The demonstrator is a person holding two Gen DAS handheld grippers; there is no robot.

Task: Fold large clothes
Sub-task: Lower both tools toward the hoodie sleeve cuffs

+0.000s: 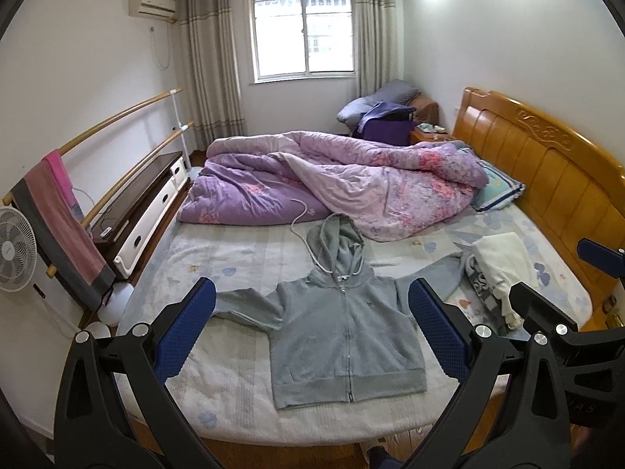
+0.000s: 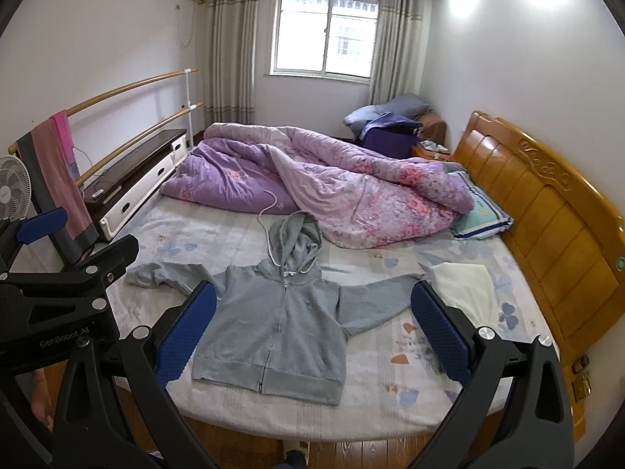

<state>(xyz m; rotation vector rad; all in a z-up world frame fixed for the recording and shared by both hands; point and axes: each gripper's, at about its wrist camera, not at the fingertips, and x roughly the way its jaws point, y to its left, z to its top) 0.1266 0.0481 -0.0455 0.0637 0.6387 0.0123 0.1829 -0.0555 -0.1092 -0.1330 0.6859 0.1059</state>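
A grey zip hoodie (image 1: pixel 343 336) lies flat, front up, on the bed near its front edge, with sleeves spread out and hood pointing toward the quilt. It also shows in the right wrist view (image 2: pixel 273 328). My left gripper (image 1: pixel 312 324) is open and empty, held above the hoodie in front of the bed. My right gripper (image 2: pixel 312 324) is open and empty too, held above the hoodie's right side. The right gripper's body shows at the right edge of the left wrist view (image 1: pixel 554 320).
A rumpled purple floral quilt (image 1: pixel 336 183) covers the far half of the bed. Folded white and patterned clothes (image 1: pixel 496 273) lie at the right by the wooden headboard (image 1: pixel 547 164). A low cabinet (image 1: pixel 144 203), towel rail and fan (image 1: pixel 11 250) stand left of the bed.
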